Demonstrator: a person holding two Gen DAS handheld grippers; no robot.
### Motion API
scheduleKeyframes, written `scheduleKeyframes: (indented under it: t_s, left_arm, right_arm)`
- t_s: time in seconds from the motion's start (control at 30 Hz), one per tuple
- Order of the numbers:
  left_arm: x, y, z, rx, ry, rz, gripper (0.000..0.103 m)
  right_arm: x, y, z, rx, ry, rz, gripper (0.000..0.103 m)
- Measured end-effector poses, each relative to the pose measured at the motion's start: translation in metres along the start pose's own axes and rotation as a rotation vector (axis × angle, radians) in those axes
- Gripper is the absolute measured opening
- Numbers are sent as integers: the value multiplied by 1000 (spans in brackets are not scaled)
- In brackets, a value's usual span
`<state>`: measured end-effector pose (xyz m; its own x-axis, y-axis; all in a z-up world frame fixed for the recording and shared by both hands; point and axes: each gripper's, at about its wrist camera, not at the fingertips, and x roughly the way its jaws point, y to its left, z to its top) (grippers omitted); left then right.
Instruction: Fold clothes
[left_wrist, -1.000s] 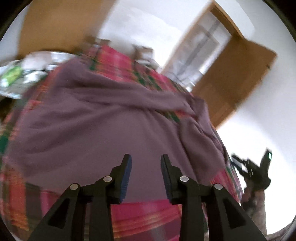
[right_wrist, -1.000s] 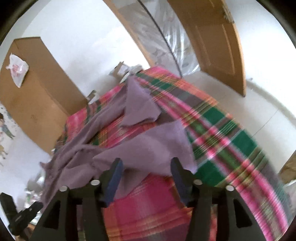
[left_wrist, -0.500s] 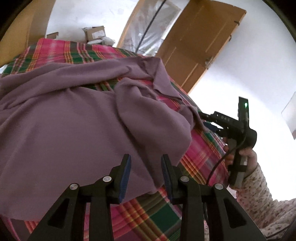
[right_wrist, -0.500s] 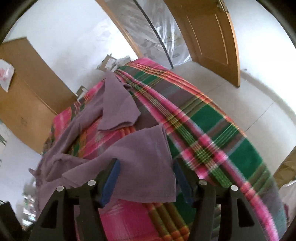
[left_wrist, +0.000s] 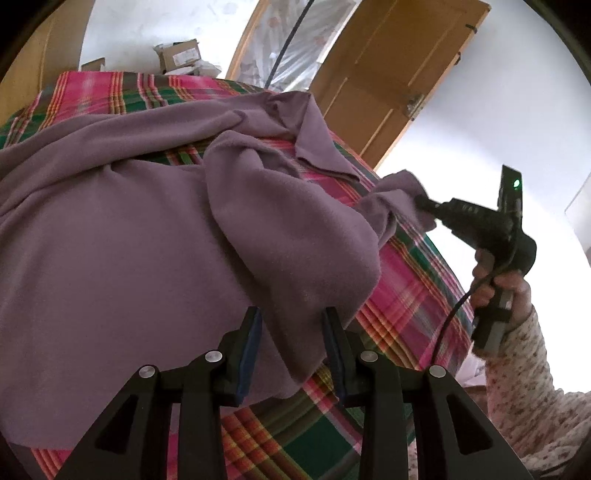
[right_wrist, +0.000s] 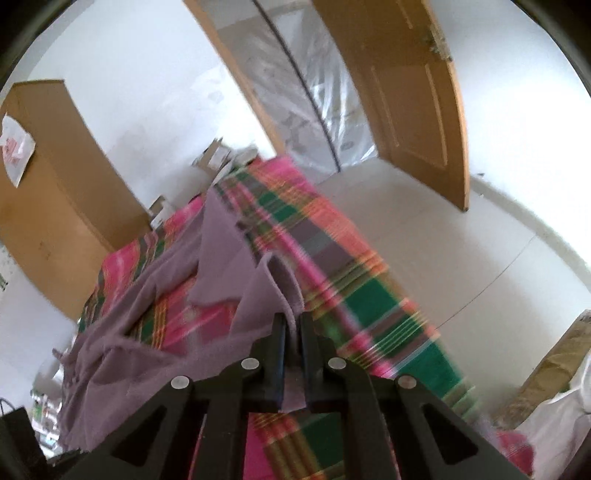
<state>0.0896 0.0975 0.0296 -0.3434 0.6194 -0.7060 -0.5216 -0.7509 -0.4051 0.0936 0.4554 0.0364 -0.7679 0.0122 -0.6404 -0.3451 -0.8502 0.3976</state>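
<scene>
A large mauve garment (left_wrist: 122, 240) lies rumpled across a pink and green plaid bed cover (left_wrist: 413, 288). My left gripper (left_wrist: 293, 328) is open, its two fingers on either side of a folded corner of the cloth near the front edge. In the right wrist view my right gripper (right_wrist: 292, 332) is shut on a corner of the same mauve garment (right_wrist: 255, 288), lifted off the plaid cover (right_wrist: 354, 295). From the left wrist view the right gripper (left_wrist: 424, 203) shows at the bed's right side, held by a hand in a flowery sleeve (left_wrist: 517, 354).
A wooden door (left_wrist: 391, 74) stands open behind the bed, beside a doorway hung with plastic sheet (right_wrist: 306, 96). A wooden wardrobe (right_wrist: 55, 192) is at the left. Cardboard boxes (left_wrist: 179, 57) sit beyond the far end of the bed. White floor (right_wrist: 443, 251) lies to the right.
My right gripper has shut on the garment's corner and lifted it. My left gripper has moved in so the folded cloth edge sits between its open fingers.
</scene>
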Motion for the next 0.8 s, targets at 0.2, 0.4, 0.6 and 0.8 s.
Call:
scheduleKeyframes:
  t_s: [0.2, 0.4, 0.6, 0.8]
  left_arm:
    - [2, -6, 1, 15, 0, -26, 35]
    - [12, -8, 2, 13, 24, -50, 35]
    - [21, -12, 1, 20, 49, -66, 35]
    - [28, -15, -1, 25, 76, -74, 35]
  right_arm:
    - [-18, -17, 19, 19, -81, -67, 7]
    - [-34, -37, 35, 46, -142, -128, 7]
    - [-43, -59, 42, 70, -171, -198, 7]
    - [-44, -81, 46, 93, -181, -269, 7]
